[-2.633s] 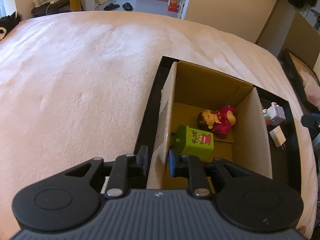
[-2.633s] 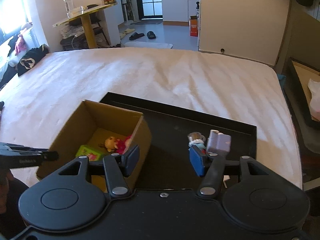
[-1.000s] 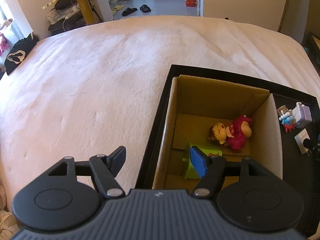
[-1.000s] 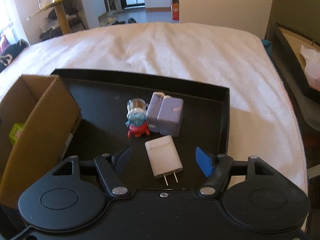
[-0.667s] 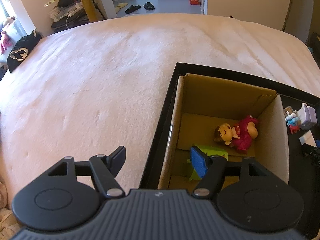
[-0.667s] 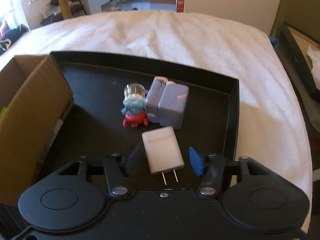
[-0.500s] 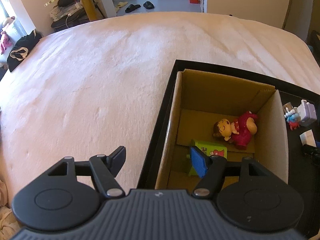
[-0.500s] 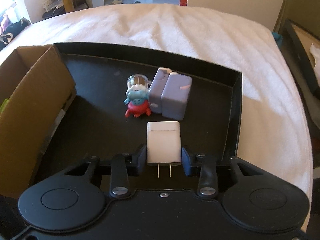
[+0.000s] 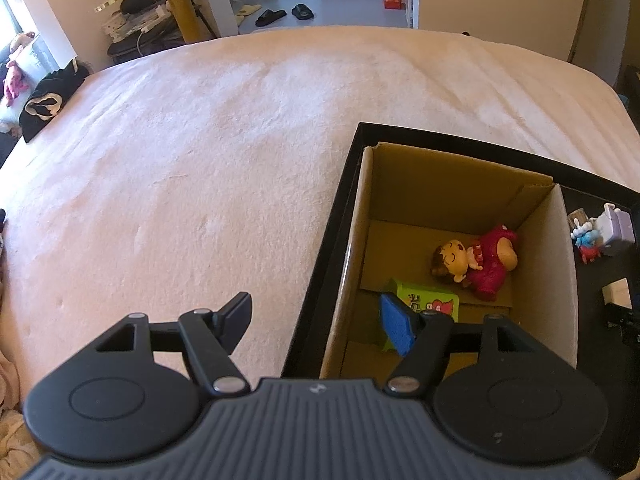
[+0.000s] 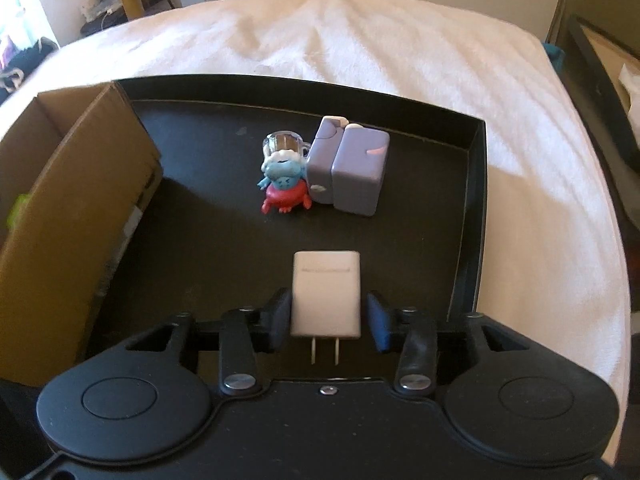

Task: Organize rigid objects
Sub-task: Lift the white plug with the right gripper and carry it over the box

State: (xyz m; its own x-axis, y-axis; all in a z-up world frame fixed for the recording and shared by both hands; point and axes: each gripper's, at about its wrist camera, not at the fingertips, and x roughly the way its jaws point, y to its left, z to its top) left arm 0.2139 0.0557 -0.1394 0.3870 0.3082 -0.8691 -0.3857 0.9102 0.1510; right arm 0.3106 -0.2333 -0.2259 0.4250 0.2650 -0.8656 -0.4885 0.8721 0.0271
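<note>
**While the box waits, I am pinching the charger**

Because the cardboard box (image 9: 460,216) is collecting the sorted pieces – a doll (image 9: 476,258) and a green block (image 9: 430,302) are already lying inside – I am hovering my left claw (image 9: 316,320) spread wide over its near wall, gripping nothing. My right claw (image 10: 326,316) is closing on the white charger (image 10: 326,292), prongs pointing back at me – pads at its sides, the right one perhaps a hair off. It is sitting low over the black tray (image 10: 468,216), near the blue figurine (image 10: 284,178) and purple cube (image 10: 352,168).
</note>
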